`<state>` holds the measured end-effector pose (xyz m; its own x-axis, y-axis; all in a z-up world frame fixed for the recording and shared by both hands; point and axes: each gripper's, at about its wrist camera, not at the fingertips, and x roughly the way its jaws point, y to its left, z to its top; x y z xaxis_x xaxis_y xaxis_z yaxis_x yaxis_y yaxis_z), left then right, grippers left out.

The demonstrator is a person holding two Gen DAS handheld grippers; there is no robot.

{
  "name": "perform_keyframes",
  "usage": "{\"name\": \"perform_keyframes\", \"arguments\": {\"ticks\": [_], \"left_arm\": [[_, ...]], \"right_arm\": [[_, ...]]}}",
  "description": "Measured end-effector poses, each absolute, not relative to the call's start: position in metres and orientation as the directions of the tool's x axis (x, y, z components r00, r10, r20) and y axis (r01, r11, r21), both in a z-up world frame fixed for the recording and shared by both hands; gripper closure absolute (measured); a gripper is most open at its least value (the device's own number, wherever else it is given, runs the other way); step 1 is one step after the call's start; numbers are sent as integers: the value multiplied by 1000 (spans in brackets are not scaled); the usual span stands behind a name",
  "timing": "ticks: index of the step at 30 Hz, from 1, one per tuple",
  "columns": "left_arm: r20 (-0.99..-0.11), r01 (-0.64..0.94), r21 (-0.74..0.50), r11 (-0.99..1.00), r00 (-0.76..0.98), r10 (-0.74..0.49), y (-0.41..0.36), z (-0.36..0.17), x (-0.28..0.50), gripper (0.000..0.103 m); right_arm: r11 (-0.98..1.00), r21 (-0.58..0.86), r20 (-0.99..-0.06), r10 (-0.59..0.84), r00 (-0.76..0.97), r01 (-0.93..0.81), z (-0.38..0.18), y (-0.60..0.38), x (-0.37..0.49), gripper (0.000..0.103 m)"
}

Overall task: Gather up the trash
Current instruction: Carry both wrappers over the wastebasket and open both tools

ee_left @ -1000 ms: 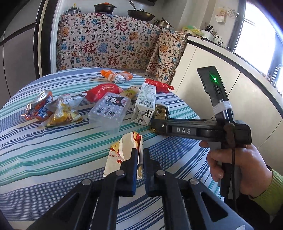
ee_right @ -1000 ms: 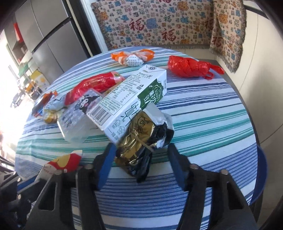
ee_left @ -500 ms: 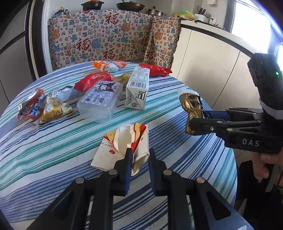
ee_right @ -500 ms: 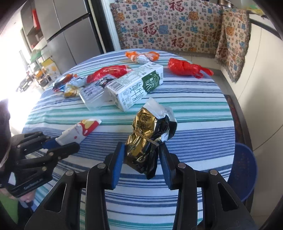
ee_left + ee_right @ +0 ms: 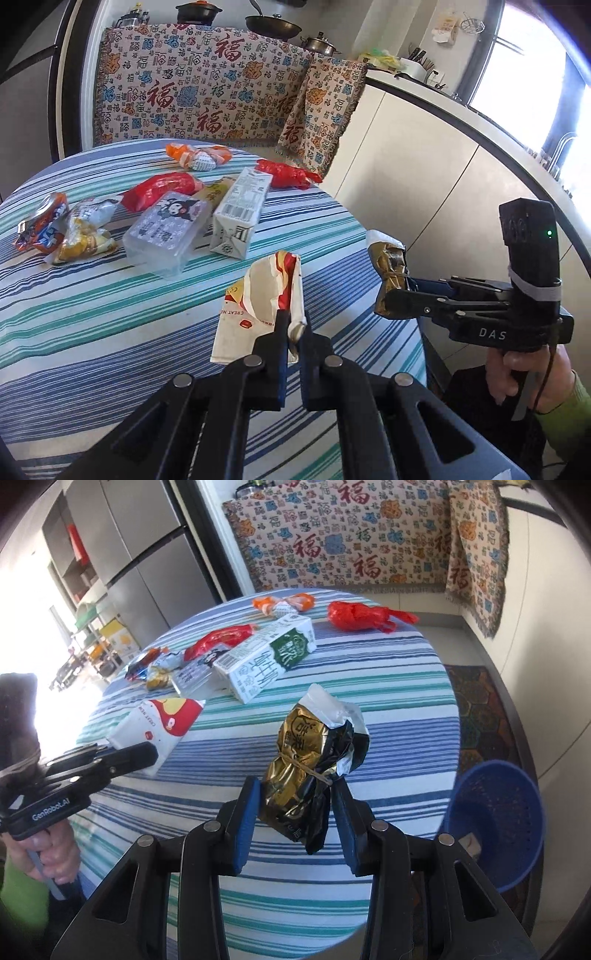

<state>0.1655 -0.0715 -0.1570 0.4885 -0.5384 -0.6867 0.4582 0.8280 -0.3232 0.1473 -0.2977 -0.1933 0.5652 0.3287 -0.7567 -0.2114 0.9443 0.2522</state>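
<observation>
Gold foil bag (image 5: 310, 764) sits clamped in the right gripper (image 5: 295, 805), probably bound for the blue basket (image 5: 495, 812) just right; left gripper (image 5: 293, 332) pinches 1 torn wrapper (image 5: 266, 295).

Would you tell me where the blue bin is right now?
In the right wrist view the blue bin stands on the floor at the lower right, just off the edge of the striped table, right of the gold bag held in the right claw.

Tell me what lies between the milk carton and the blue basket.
Only bare striped tablecloth, then the table's edge, between milk carton and blue basket, in the right wrist view.
</observation>
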Motion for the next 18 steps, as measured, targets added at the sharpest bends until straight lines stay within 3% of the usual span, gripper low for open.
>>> {"name": "perform_keyframes", "arguments": {"ticks": [9, 18], "left_arm": [[-664, 599, -340, 725, 393, -636, -186, -123, 176, 98], [-669, 669, -389, 633, 267, -694, -325, -135, 194, 98]], "right_arm": [[968, 251, -774, 214, 596, -21, -184, -438, 148, 63], [971, 215, -799, 114, 590, 104, -204, -539, 144, 63]]}}
